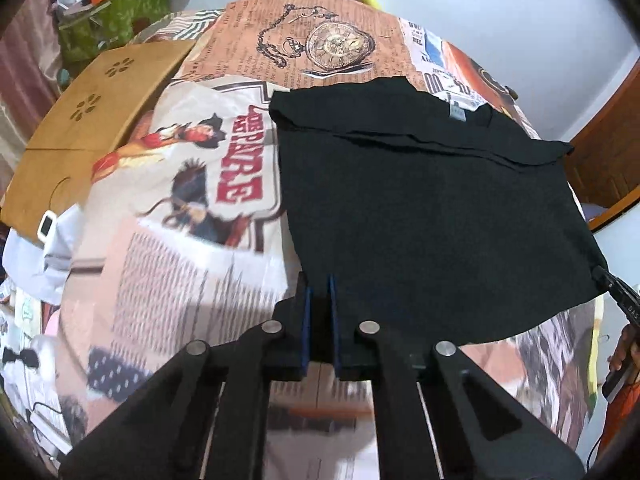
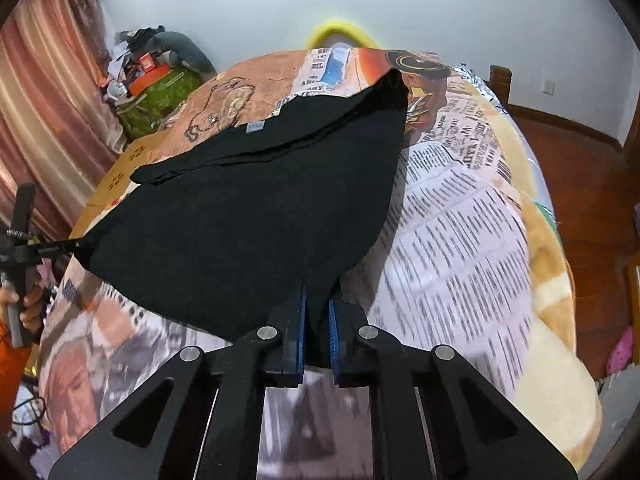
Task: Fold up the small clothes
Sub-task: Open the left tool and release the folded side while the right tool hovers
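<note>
A black T-shirt point(image 1: 432, 208) lies spread on the printed bedspread point(image 1: 168, 168), its grey neck label point(image 1: 457, 112) at the far side. My left gripper point(image 1: 318, 292) is shut on the shirt's near left hem corner. My right gripper point(image 2: 317, 304) is shut on the other near corner of the shirt point(image 2: 248, 216). Each gripper also shows in the other's view, the right one point(image 1: 604, 276) at the shirt's right edge, the left one point(image 2: 76, 246) at its left edge. The near hem is lifted and stretched between them.
A tan wooden lap board point(image 1: 92, 120) lies at the bed's left side. A cluttered green box point(image 1: 112, 20) stands beyond it by the pink curtain point(image 2: 44, 100). A wooden bed frame point(image 2: 500, 80) and red floor lie to the right.
</note>
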Available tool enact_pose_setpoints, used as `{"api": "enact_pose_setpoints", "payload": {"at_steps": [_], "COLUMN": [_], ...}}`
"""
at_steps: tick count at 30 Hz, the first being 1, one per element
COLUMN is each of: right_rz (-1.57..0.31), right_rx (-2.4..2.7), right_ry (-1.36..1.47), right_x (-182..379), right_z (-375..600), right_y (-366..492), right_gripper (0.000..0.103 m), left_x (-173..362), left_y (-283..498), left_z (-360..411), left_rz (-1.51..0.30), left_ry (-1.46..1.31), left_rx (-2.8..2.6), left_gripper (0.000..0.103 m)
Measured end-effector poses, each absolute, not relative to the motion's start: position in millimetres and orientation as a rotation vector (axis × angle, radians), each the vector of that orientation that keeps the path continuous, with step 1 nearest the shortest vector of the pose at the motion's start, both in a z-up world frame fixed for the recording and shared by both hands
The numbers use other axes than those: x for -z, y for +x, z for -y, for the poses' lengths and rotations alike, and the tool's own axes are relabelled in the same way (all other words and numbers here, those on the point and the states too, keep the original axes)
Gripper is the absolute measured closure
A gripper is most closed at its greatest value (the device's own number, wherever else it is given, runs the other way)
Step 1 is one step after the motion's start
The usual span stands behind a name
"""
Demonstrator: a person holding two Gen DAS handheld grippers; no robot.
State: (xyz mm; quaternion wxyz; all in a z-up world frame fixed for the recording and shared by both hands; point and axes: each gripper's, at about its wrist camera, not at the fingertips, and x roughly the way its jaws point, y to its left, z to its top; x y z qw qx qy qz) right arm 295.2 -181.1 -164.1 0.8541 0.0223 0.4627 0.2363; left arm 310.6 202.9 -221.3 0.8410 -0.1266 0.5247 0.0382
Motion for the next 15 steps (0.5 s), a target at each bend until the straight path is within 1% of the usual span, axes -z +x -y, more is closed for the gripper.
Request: {"api": "enact_pose_setpoints", "payload": {"at_steps": [6,11,14,15], "right_rz": [-0.983,-1.001,-1.000,-1.000], "right_rx": [-0.486,-0.435,-0.392,-0.383], "right_ry": [0.020,-0.025,-0.055,-0.055], "right_x": [170,179,178,175], "right_z": [187,192,195,196], "right_y": [270,262,261,261], "right_gripper": [0.095,0.094,0.090,0.085], "left_x": [232,234,222,217], "left_y": [266,249,249,252], "left_z": [-202,-209,-214,-214], "left_rz": [-1.141,-1.153,-1.120,-1.112], "left_ry": [-0.235,-0.222,-0.229,-0.223], "left_rx": [-0.101,-0.130,-0.144,-0.152], "left_gripper": [0.100,0.100,0.100,0.098]}}
